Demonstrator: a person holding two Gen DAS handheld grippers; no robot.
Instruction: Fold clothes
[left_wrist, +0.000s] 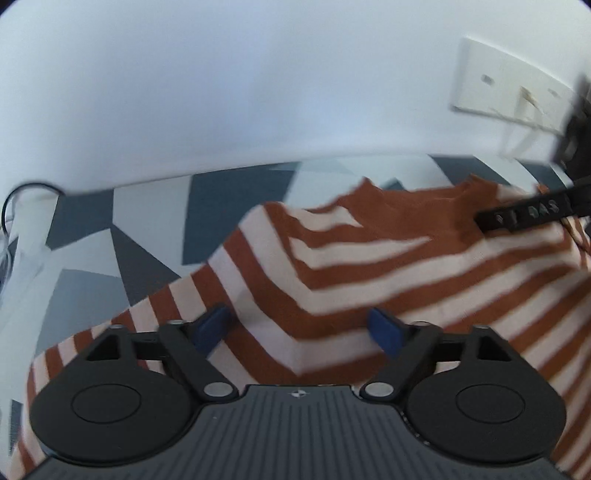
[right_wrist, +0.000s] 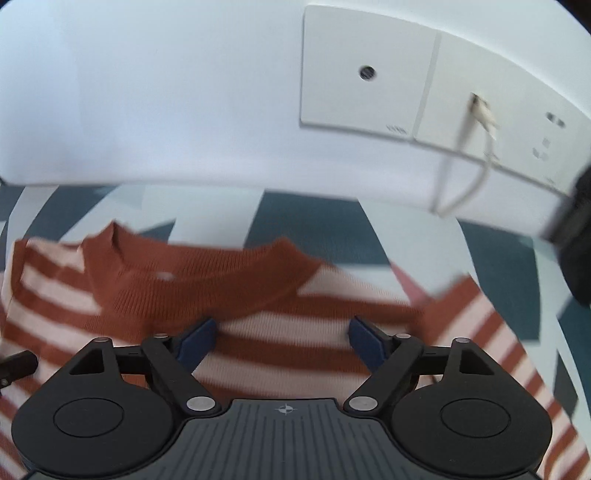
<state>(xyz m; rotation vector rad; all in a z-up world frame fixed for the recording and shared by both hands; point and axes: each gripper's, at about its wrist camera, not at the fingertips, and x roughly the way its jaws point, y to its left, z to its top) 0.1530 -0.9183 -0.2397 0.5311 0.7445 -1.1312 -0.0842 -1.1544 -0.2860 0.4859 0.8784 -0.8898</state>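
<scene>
Blurred striped shirt (left_wrist: 369, 266) cut off below and right; dark blurred object (right_wrist: 576, 236) at edge.

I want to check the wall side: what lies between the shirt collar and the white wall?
In the right wrist view, only bare patterned cover lies between the striped shirt's collar and the wall.

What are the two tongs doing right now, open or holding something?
Left tongs: open, holding nothing, above the striped shirt.
Right tongs: open, holding nothing, above the shirt's collar.
</scene>
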